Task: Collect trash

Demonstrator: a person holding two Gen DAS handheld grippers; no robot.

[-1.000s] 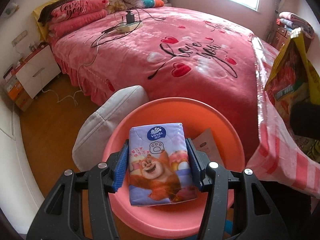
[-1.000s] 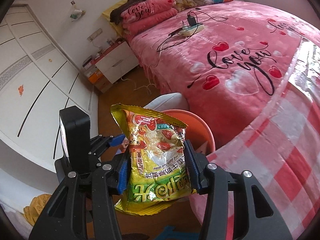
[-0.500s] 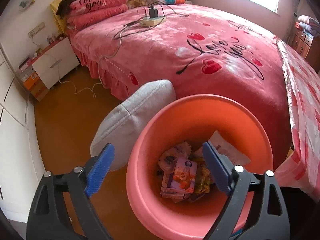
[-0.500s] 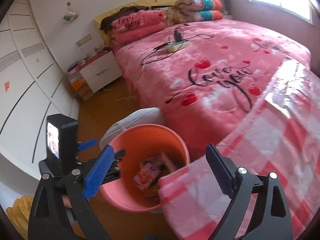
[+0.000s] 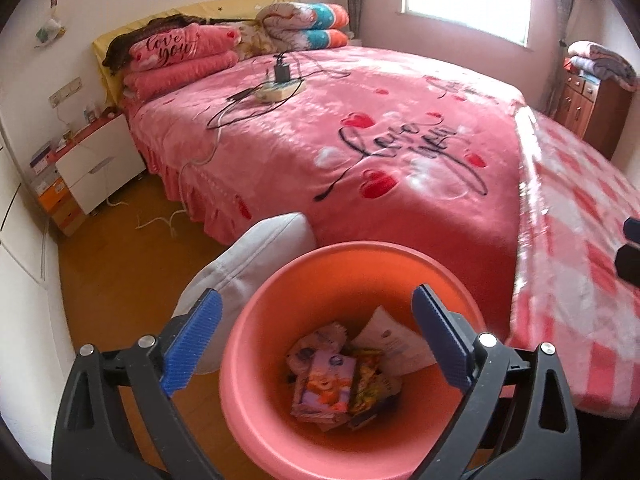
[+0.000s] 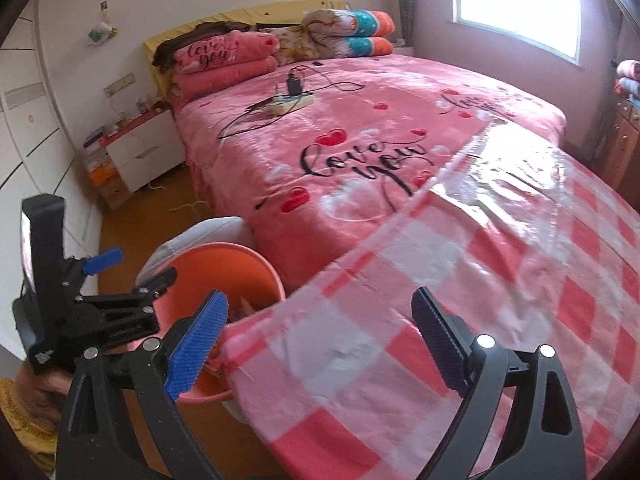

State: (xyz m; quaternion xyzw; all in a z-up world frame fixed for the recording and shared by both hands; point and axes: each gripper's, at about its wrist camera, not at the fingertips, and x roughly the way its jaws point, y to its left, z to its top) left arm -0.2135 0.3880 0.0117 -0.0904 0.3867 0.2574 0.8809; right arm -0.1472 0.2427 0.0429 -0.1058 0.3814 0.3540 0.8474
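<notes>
Hovering over the orange bin [image 5: 256,364], the left gripper [image 5: 316,344] now stands spread wide and empty; a second ago it clamped a purple tissue pack [image 5: 326,380], which now lies at the bottom of the bin directly below and between its fingers. The right gripper [image 6: 320,340] has let go as well: the yellow snack bag [image 5: 366,376] it carried a second ago rests in the bin just beside the tissue pack, and its fingers are now wide apart with nothing between them, aimed over the checked cloth [image 6: 460,320] on the counter. Both drops appear done, so this pair of items counts as collected, and the likely next step is to look for more litter. Inside the bin, besides those two, sit a crumpled wrapper [image 5: 316,340] at the far side and a flat brown card [image 5: 394,344] leaning on the far right wall. From the right gripper, the bin sits ahead to the left, partly tucked under the cloth's edge. A grey cushion [image 5: 244,268] leans just beyond the bin, and the pink bed [image 5: 360,152] lies further ahead.
</notes>
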